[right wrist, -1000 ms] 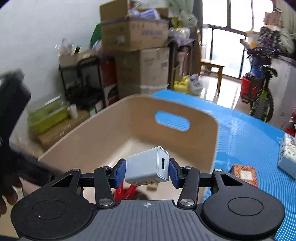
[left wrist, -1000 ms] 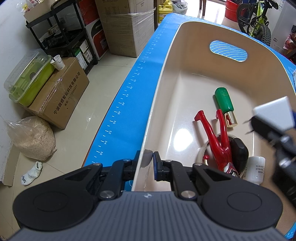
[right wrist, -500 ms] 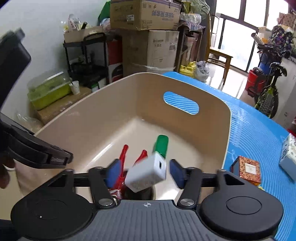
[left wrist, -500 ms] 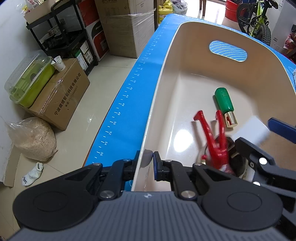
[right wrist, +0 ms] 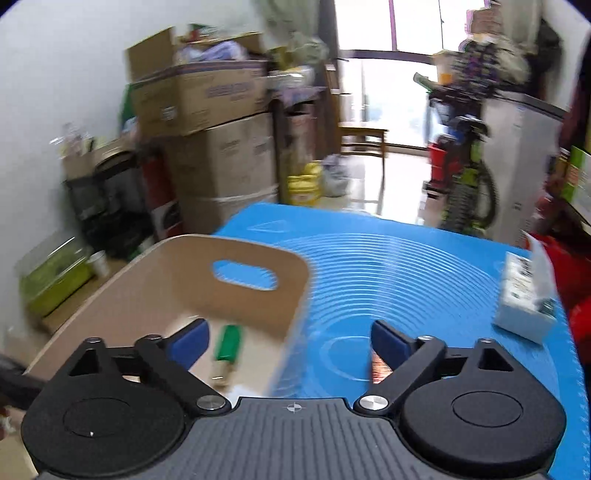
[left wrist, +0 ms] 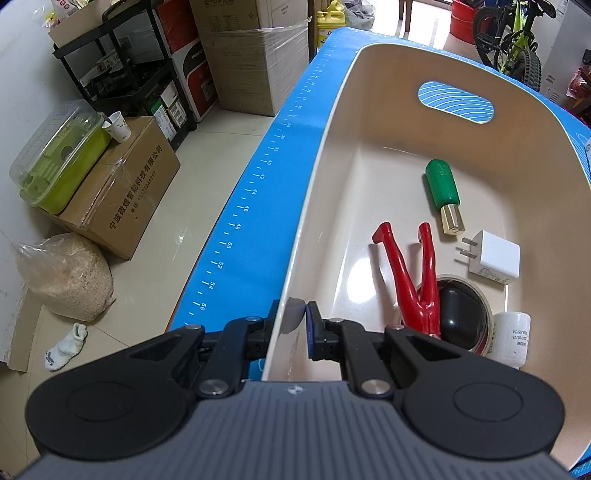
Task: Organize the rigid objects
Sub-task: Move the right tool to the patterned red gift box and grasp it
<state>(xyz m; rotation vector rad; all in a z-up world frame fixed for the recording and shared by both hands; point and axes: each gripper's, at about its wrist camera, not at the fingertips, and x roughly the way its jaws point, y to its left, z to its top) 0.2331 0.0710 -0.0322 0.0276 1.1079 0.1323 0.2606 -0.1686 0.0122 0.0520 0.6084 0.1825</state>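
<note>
On the bin [left wrist: 369, 110] floor beside the red pliers [left wrist: 410, 269], the white charger [left wrist: 495, 258] lies released; light, rigid and smooth, it is best pinched across its flat sides. The left gripper [left wrist: 295, 325] is clamped on the bin wall, the right gripper [right wrist: 291, 339] is spread empty

- A pale tiled floor [left wrist: 177, 206] spreads at nine o'clock, shiny under daylight.
- A white wall [right wrist: 55, 74] rises at ten o'clock.
- A black metal shelf [left wrist: 122, 74] stands against it at eleven o'clock.
- Stacked cardboard boxes [right wrist: 221, 147] sit at twelve o'clock, one wrapped in clear film.
- A green plastic container [left wrist: 59, 162] rests on a printed carton [left wrist: 122, 192] at nine o'clock.
- A clear sack of grain [left wrist: 66, 277] and a white sock [left wrist: 66, 345] lie on the floor at eight o'clock.
- A bright glass door [right wrist: 384, 92] glows at one o'clock, a wooden chair [right wrist: 364, 142] before it.
- A green bicycle [left wrist: 513, 33] stands at two o'clock.
</note>
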